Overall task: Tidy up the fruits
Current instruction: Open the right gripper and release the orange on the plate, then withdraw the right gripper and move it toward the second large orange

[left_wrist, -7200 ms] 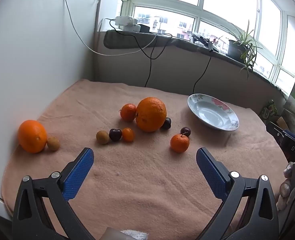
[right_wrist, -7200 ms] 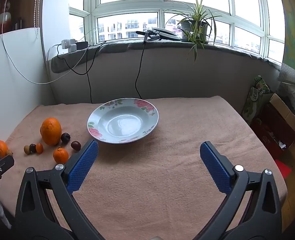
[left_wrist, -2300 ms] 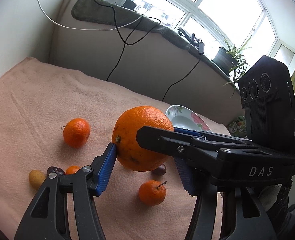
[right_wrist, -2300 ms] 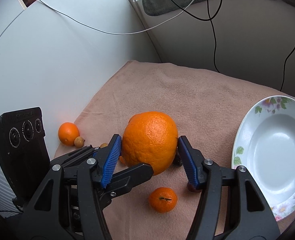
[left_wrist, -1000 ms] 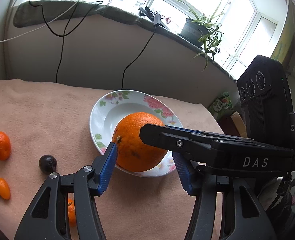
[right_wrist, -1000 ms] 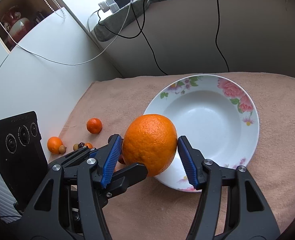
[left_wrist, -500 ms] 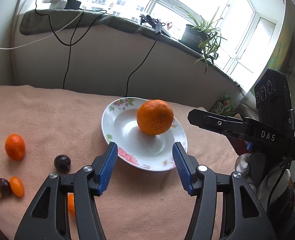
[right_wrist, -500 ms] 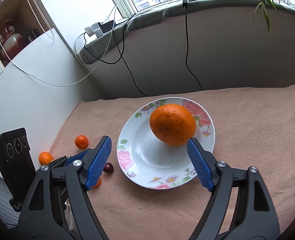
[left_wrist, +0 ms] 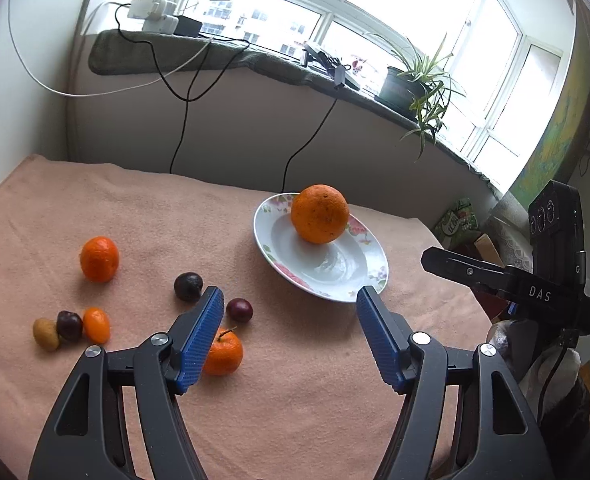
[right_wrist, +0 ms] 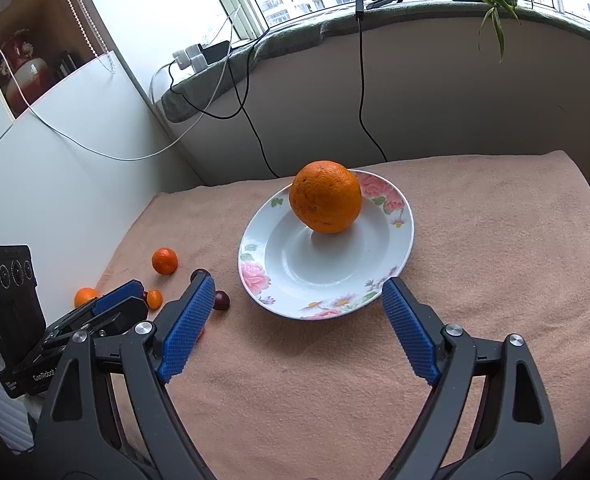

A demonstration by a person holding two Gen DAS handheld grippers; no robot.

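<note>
A large orange point(left_wrist: 319, 213) point(right_wrist: 325, 196) sits in the white flowered plate point(left_wrist: 335, 272) point(right_wrist: 295, 276) on the peach cloth. My left gripper point(left_wrist: 289, 334) is open and empty, drawn back in front of the plate. My right gripper point(right_wrist: 297, 326) is open and empty, just before the plate's near rim. Left of the plate lie a tangerine point(left_wrist: 99, 259) point(right_wrist: 165, 261), a stemmed tangerine point(left_wrist: 225, 354), two dark plums point(left_wrist: 188, 286) point(left_wrist: 239, 310), a kumquat point(left_wrist: 96, 324), a third dark fruit point(left_wrist: 69, 325) and a brown fruit point(left_wrist: 46, 334).
A white wall panel point(right_wrist: 55, 168) bounds the left side. A low wall with hanging cables point(left_wrist: 183, 120) runs behind the table under the window sill, which holds a potted plant point(left_wrist: 411, 80). Boxes and bags point(left_wrist: 467, 232) stand off the right edge.
Both grippers let go of the large orange, which now rests in the plate. Both have opened wider and pulled back from the plate toward me.
</note>
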